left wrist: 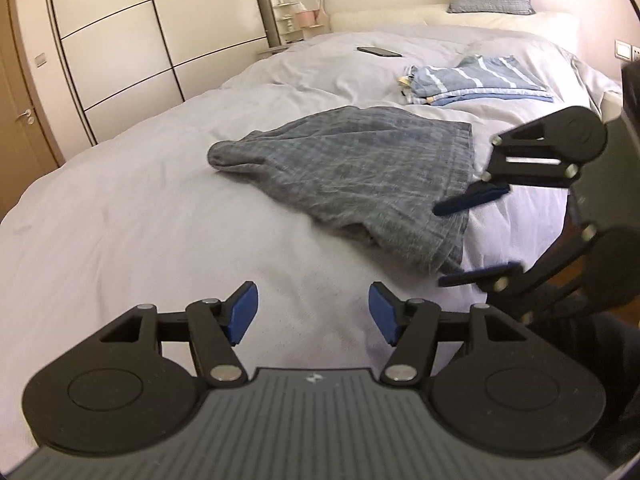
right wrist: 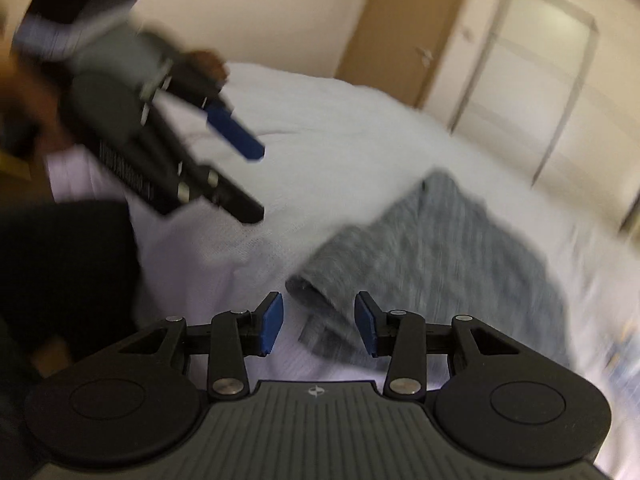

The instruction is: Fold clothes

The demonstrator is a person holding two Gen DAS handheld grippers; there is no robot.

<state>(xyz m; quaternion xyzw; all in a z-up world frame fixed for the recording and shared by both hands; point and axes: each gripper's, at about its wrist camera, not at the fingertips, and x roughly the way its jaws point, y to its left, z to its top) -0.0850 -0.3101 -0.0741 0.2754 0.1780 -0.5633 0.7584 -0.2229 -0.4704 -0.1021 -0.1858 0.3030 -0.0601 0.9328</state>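
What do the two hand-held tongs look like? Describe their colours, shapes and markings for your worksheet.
Both the left tongs and right tongs look alike: black linkage arms with silver pivot pins, round black side housings, a grey ribbed body bearing a small pale logo, and flat blue pads on the fingers. In the blurred right wrist view, a dark garment shows beside the left tongs.

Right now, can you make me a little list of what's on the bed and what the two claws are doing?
bed: pale cover, rumpled
main garment: grey checked cloth, partly folded, lying mid-bed
finished pile: blue striped clothes, folded, farther back
other item: dark phone near the far side
left claw: open, nothing in it, over bare cover
right claw: open, at the grey cloth's near corner, not gripping it
view quality: right wrist picture is blurry
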